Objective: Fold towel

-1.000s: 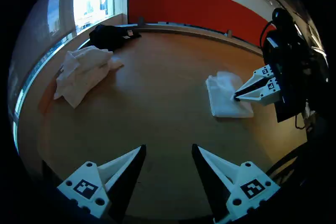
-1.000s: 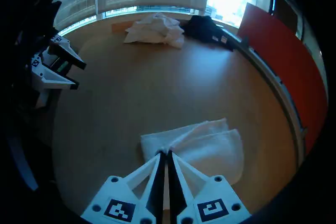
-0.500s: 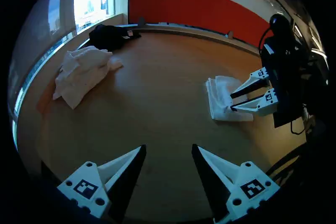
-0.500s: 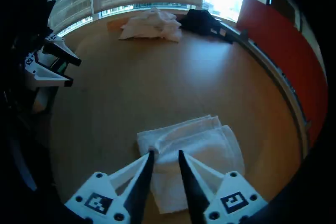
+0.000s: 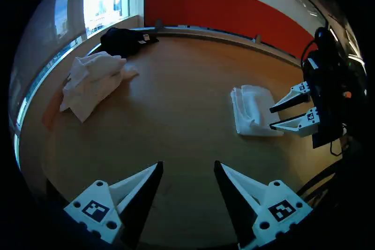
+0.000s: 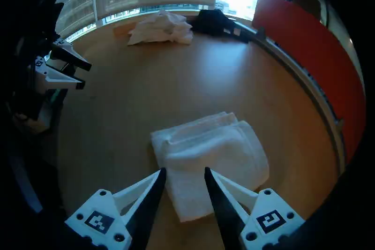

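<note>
Both left gripper (image 5: 187, 163) and right gripper (image 6: 183, 170) show jaws released. Folded towel (image 6: 211, 156) lies at the latter's twelve o'clock; task looks done.

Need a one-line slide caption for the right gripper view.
Open right gripper at the near edge of a folded white towel on a wooden table, crumpled towels piled beyond.
</note>
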`<state>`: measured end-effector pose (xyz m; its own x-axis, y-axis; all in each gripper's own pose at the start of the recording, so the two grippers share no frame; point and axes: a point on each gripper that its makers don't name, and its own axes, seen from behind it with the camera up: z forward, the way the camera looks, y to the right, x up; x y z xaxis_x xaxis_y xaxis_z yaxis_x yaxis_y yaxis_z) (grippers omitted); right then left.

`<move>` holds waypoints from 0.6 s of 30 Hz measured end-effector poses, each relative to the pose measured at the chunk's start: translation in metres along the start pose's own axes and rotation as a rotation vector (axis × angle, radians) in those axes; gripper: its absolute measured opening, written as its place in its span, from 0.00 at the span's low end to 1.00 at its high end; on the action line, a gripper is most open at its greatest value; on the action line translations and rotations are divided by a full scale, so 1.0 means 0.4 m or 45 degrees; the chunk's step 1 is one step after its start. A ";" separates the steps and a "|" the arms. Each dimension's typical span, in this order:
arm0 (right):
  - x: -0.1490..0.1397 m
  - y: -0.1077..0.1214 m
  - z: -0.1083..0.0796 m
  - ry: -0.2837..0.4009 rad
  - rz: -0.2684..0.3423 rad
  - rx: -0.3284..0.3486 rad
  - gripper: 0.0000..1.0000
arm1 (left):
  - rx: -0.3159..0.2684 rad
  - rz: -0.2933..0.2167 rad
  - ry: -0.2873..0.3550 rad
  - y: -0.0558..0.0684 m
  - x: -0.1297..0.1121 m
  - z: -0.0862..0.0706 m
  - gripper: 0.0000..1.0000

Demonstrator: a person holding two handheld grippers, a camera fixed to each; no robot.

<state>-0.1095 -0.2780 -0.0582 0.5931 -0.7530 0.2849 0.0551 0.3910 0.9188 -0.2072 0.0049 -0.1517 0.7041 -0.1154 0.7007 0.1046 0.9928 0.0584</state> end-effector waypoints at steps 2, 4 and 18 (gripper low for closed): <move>-0.025 -0.001 -0.008 -0.011 0.022 -0.010 0.63 | 0.001 0.001 -0.001 0.000 -0.001 0.000 0.80; -0.046 -0.002 -0.016 -0.020 0.041 -0.019 0.63 | 0.001 0.004 -0.002 0.000 -0.003 0.000 0.80; -0.150 0.004 -0.050 -0.068 0.122 -0.081 0.62 | -0.008 0.018 -0.003 0.014 -0.002 0.000 0.80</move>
<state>-0.1288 -0.2216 -0.0791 0.5544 -0.7370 0.3866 0.0519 0.4942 0.8678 -0.2071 0.0107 -0.1521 0.7040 -0.1015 0.7029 0.0994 0.9941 0.0440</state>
